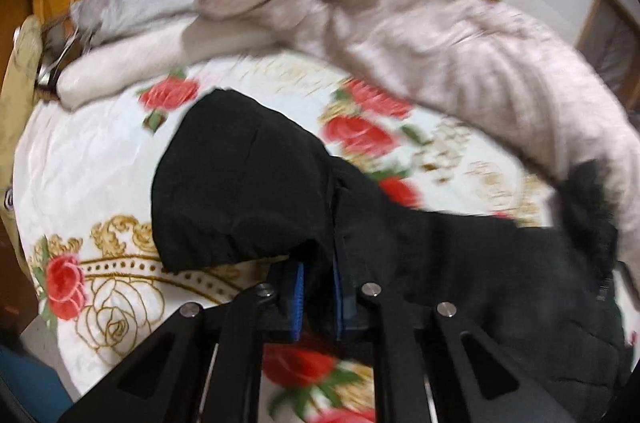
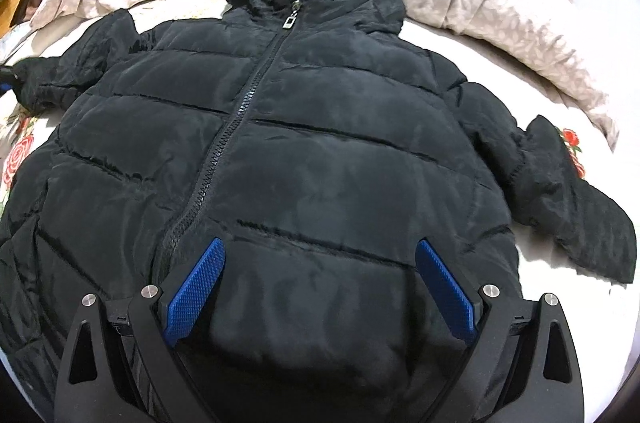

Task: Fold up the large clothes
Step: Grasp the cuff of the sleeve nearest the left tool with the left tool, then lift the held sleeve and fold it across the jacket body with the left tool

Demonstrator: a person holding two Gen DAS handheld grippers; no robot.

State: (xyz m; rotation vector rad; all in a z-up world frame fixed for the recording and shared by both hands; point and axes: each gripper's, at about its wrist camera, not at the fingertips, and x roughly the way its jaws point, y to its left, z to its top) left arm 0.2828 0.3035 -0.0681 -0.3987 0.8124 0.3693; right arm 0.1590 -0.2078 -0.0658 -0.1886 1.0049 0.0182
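so the black puffer jacket (image 2: 304, 151) lies front-up, zipped, on the floral bedsheet (image 1: 92, 159). left gripper (image 1: 318, 297) has its blue pads clamped on the sleeve cuff (image 1: 248, 183); right gripper (image 2: 320, 287) hangs over the hem w/ fingers wide apart, holding nothing. imo best to carry the sleeve across the chest, keeping it flat, no twist. left view is blurred, so how much fabric is pinched is hard to tell. hem is cut off below.
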